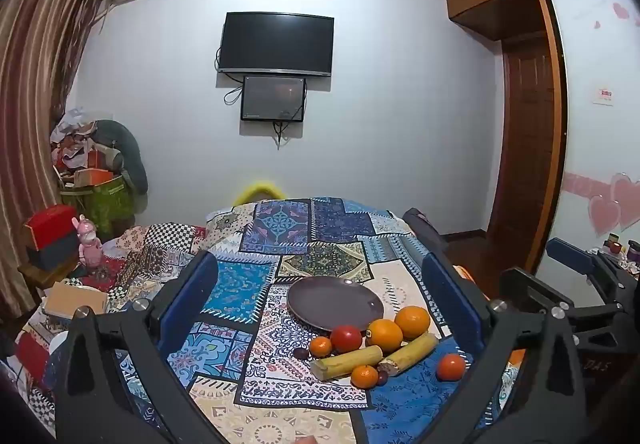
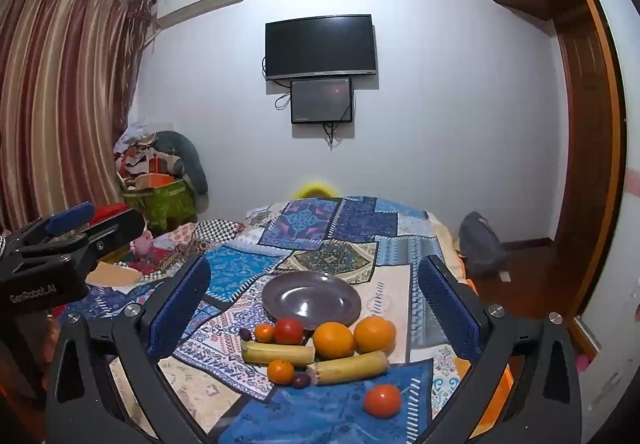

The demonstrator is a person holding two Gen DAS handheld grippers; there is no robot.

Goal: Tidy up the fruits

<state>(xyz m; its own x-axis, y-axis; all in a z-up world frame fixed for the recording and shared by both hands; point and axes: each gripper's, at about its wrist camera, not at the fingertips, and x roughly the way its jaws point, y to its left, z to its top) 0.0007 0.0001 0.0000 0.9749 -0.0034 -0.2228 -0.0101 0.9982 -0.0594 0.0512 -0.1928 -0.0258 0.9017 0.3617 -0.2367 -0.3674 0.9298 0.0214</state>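
An empty purple plate lies on the patchwork cloth. In front of it lie two large oranges, two red tomatoes, two small tangerines, two dark plums and two yellow sugarcane pieces. One tomato lies apart, nearest me. My left gripper is open and empty, above the cloth short of the fruit. My right gripper is open and empty, also short of the fruit.
The cloth covers a bed. Boxes and a pink toy clutter the left side. A grey bag sits on the floor at right by the wooden door. Each gripper shows at the edge of the other's view.
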